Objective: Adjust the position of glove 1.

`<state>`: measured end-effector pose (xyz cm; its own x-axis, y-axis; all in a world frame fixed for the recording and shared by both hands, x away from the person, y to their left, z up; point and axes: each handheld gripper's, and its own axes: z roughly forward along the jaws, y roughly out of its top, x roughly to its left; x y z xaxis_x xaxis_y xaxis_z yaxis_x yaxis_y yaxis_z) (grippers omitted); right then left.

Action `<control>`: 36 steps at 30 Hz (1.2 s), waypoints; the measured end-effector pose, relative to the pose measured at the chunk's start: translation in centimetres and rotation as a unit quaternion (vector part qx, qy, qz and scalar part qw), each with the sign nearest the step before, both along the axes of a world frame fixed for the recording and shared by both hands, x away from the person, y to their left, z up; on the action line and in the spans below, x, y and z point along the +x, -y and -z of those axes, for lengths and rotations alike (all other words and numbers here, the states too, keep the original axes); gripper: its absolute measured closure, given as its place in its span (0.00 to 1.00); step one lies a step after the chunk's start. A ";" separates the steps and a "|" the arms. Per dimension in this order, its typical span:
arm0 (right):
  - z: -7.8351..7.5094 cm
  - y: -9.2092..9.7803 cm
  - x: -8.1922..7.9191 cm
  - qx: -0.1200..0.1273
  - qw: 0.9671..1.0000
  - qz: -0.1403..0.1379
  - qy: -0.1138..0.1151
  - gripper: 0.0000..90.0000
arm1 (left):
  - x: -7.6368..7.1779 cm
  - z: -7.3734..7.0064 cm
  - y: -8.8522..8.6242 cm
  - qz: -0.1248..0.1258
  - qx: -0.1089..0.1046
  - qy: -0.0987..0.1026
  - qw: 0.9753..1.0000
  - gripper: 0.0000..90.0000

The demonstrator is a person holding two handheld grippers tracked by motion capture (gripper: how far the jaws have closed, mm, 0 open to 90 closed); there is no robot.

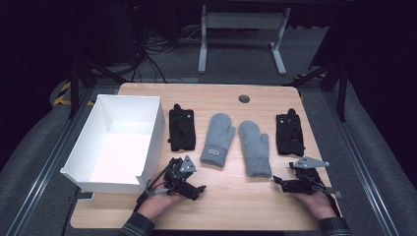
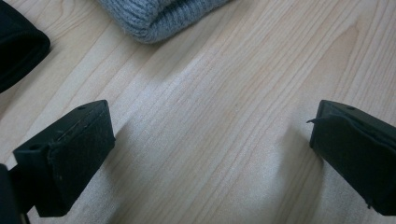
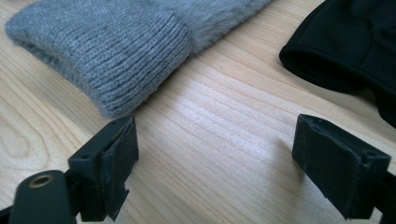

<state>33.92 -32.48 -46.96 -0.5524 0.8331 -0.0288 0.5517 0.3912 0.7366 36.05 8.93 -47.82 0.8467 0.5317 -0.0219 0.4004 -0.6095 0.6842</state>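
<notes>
Mittens, grey, two — the left mitten (image 1: 217,139) and right mitten (image 1: 255,147) lie flat side by side at the middle of my table (image 1: 236,206), cuffs toward me, thumbs turned inward toward each other. The left one carries a small label on its cuff. Black gloves, two: one black glove (image 1: 181,128) lies between the white box (image 1: 88,142) and the left mitten, the other glove (image 1: 289,133) to the right of the right mitten, near the table's right edge. Box: white, open-topped, sits at the table's left side and overhangs its edge. My left gripper (image 1: 194,187) rests low on the wood near the box's front corner, just short of the left mitten's cuff; its jaws stand wide apart with bare table between them, nothing held. In the left gripper view the ribbed grey cuff (image 2: 154,16) lies ahead of my jaws, not touching them, and a black glove edge (image 2: 18,51) sits at the far left. My right gripper (image 1: 281,183) rests on the table just below the right mitten's cuff, near the right glove — jaws likewise spread wide, gripping nothing. In the right gripper view the ribbed cuff (image 3: 107,56) lies just beyond my left-hand jaw, close but apart from it, and the black glove's opening (image 3: 345,51) lies ahead on the other side. Both of my hands hold the grippers from the table's near edge. A dark round grommet (image 1: 244,99) sits in the table's far side.
</notes>
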 end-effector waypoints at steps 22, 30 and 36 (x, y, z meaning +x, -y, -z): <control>-2.5 0.3 0.5 0.017 1.000 -0.018 0.008 0.83 | 0.1 0.0 -0.1 0.007 0.000 0.001 1.000 0.00; -3.4 -1.0 1.6 0.037 0.998 -0.051 0.002 1.00 | 0.1 0.0 -0.2 0.010 -0.001 0.001 1.000 0.00; -3.8 -1.9 2.1 0.053 0.996 -0.072 0.004 1.00 | 0.1 0.0 -0.2 0.011 -0.002 0.001 1.000 0.00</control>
